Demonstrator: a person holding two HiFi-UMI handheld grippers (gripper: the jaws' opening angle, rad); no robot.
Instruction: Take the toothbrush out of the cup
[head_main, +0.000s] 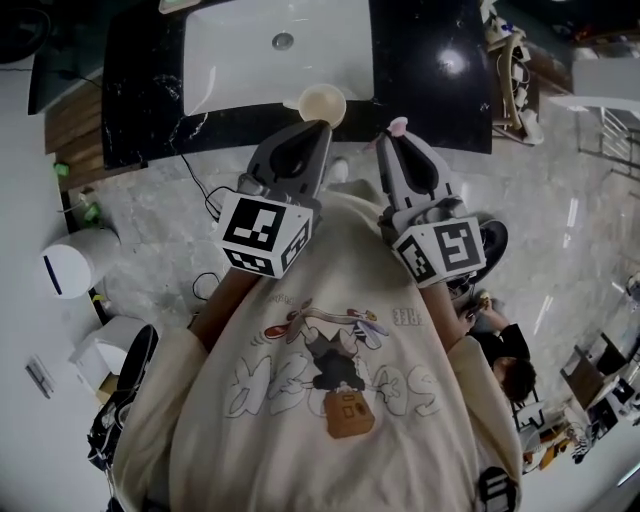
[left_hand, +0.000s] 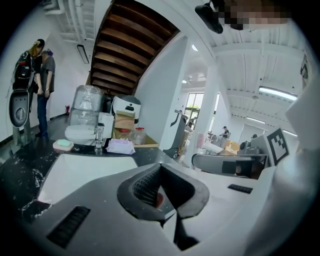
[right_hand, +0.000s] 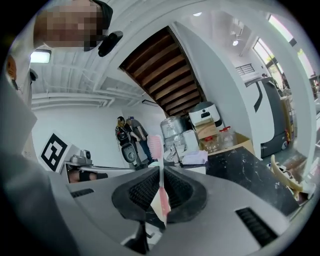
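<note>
While the right gripper has its fingers clamped on the pink toothbrush, the left gripper has its fingers together. The cup stands at the sink's near edge.

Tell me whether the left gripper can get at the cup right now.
Probably yes: the cup sits just beyond the left gripper, nothing between them, though its jaws are together and must open first.
</note>
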